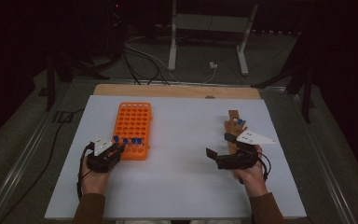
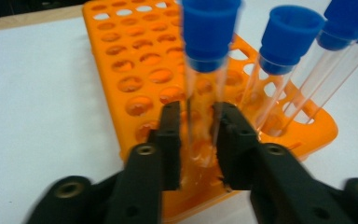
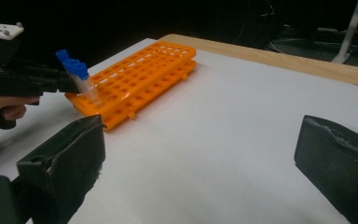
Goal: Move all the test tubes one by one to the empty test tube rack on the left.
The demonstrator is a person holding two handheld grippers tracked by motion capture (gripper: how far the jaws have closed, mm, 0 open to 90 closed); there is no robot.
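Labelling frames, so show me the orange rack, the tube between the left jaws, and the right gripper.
orange rack (image 1: 133,120), high view, bare holes of its top.
tube (image 2: 204,84), left gripper view, clear wall under its blue cap.
right gripper (image 1: 217,146), high view, between its fingertips.

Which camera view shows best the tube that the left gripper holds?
The left gripper view: the tube stands close up between the black fingers, clear glass under a blue cap, over the orange rack. The high view shows it only as a small blue dot. The right gripper view shows it far off among other tubes.

1. Dim room; the white table (image 1: 182,186) lit evenly from above, surroundings nearly black
2. Soft, faint shadows, no glare
3. Close blue-capped tubes (image 2: 212,32) and black jaws blurred in left gripper view
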